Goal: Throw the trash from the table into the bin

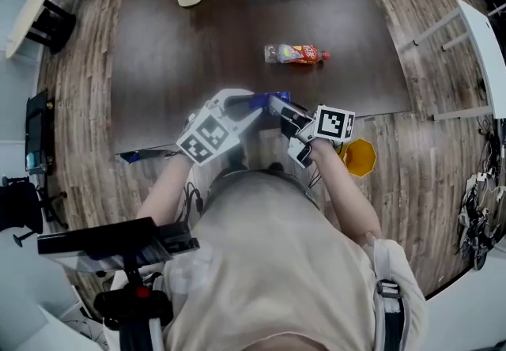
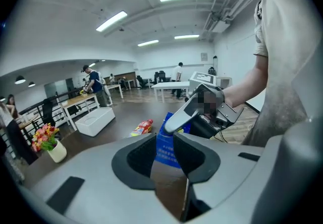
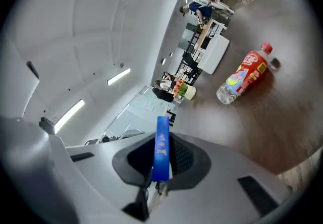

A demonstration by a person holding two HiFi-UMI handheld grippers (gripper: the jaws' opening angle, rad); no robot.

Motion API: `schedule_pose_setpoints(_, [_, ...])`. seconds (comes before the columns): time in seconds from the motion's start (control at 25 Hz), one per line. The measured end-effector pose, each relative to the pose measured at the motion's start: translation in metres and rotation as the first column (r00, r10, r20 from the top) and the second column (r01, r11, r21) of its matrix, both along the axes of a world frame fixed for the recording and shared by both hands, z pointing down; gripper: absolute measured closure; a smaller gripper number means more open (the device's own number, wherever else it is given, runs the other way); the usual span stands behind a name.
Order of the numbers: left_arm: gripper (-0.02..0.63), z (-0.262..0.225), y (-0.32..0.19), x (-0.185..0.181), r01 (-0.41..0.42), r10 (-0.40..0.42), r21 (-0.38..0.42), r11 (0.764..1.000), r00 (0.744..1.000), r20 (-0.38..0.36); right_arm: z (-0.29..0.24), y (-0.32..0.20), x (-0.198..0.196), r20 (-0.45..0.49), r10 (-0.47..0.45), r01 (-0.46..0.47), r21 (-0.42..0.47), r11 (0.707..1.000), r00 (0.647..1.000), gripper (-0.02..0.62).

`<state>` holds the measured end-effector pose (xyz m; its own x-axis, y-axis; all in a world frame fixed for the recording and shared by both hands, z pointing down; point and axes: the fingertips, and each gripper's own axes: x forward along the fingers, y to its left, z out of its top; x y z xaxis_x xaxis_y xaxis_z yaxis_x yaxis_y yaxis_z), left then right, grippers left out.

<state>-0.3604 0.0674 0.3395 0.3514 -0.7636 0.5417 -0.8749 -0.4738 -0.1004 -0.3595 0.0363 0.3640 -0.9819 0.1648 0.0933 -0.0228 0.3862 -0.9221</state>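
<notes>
I have the blue packet [image 1: 275, 96] up off the table [image 1: 182, 65], hanging just over the table's near edge, with both tools on it at once. The right tongs [image 3: 162, 160] are pinched flat on it, and their own camera shows it edge-on between the pads. The left tongs [image 2: 170, 140] have closed in on its sides, with its printed face turned towards their camera. The bin [image 1: 360, 157], an orange tub, sits on the floor just off the table's near edge, towards the right corner, so I judge the right tongs are the ones to carry. To do this cleanly I would loosen the left tongs first and draw them straight back – pulling while both grip could tear or crumple the thin packet or tug it out of the right pinch. Then I would keep the right pinch firm and swing the packet past the table's edge. I would spread the pads only once it hangs squarely over the bin's mouth, since a light wrapper may flutter aside. The bottle [image 1: 295, 54] lies on its side near the table's middle, right of centre – I reckon it goes next
</notes>
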Motion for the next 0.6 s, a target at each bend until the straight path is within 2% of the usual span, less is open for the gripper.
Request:
schedule_pose_setpoints(0.12, [0.525, 0.006, 0.006, -0.007, 0.163, -0.163, -0.016, 0.986, 0.986, 0.027, 0.000, -0.008, 0.023, 0.019, 0.015, -0.016, 0.046, 0.999, 1.000, 0.546])
schedule_pose_setpoints(0.2, [0.530, 0.009, 0.014, -0.014, 0.260, -0.259, -0.029, 0.965, 0.965, 0.028, -0.004, -0.007, 0.032, 0.054, 0.014, -0.015, 0.005, 1.000, 0.998, 0.546])
schedule_pose_setpoints(0.24, [0.553, 0.010, 0.019, -0.017, 0.293, -0.293, -0.034, 0.955, 0.956, 0.015, -0.008, -0.005, 0.033, 0.082, 0.013, -0.010, -0.031, 0.999, 0.997, 0.546])
schedule_pose_setpoints(0.32, [0.580, 0.010, 0.026, -0.020, 0.340, -0.341, -0.041, 0.939, 0.940, -0.012, -0.017, -0.001, 0.037, 0.133, 0.007, 0.002, -0.066, 0.998, 0.991, 0.546])
schedule_pose_setpoints(0.44, [0.592, 0.009, 0.028, -0.023, 0.400, -0.402, -0.053, 0.915, 0.914, -0.048, -0.035, 0.001, 0.047, 0.182, -0.003, 0.011, -0.044, 0.999, 0.983, 0.546])
schedule_pose_setpoints(0.6, [0.592, 0.001, 0.026, -0.028, 0.442, -0.448, -0.074, 0.894, 0.880, -0.158, -0.061, 0.008, 0.053, 0.239, -0.012, 0.014, -0.007, 1.000, 0.971, 0.546])
